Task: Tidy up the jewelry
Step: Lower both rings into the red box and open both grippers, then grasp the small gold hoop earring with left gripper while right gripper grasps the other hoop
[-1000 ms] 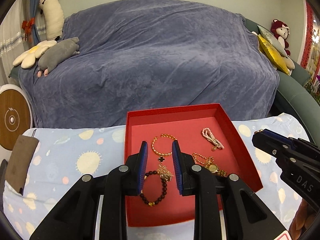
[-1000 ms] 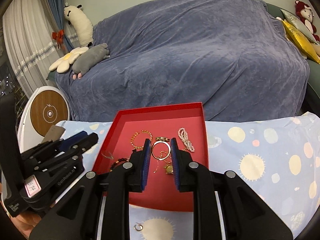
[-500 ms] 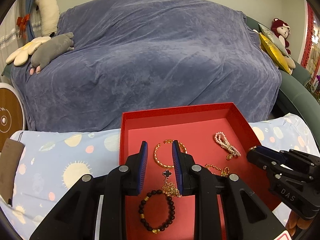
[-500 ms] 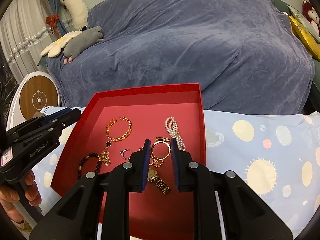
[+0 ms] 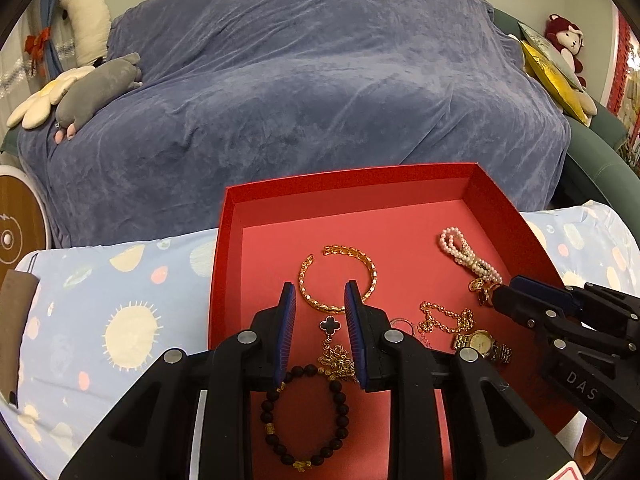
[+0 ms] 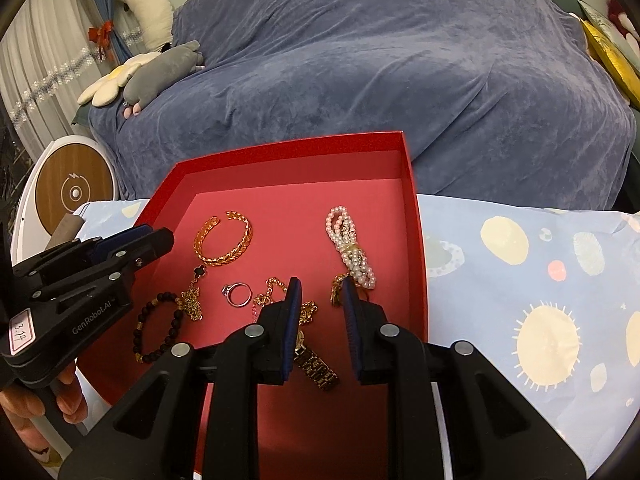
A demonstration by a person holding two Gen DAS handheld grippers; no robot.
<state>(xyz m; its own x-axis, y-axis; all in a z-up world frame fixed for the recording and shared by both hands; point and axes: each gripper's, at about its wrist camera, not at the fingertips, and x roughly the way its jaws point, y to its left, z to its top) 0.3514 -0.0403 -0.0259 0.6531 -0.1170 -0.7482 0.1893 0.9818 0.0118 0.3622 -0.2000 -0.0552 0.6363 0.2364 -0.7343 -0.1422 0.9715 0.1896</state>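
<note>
Jewelry (image 6: 222, 243) fills the red tray (image 6: 416, 240); "GenRobot.AI" left claw (image 5: 320, 292) and right claw (image 6: 320, 288) stand apart, empty.

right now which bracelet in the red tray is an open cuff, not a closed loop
The gold leaf-pattern bangle, with a gap in its ring at the far side. The dark bead bracelet and the pearl bracelet are strung closed.

Red tray (image 5: 228, 240): near edge lost behind the left gripper's (image 5: 320, 300) black body.
Watch (image 6: 316, 366): face covered by the right gripper's (image 6: 319, 294) left finger, only the strap shows.
Gold ring (image 6: 336, 294): mostly behind the right-hand pad, whether it's gripped can't be told.
Silver ring (image 5: 400, 323): half-hidden by the left gripper's right finger.
Hand (image 6: 60, 400): just fingertips, cut off at the corner.
</note>
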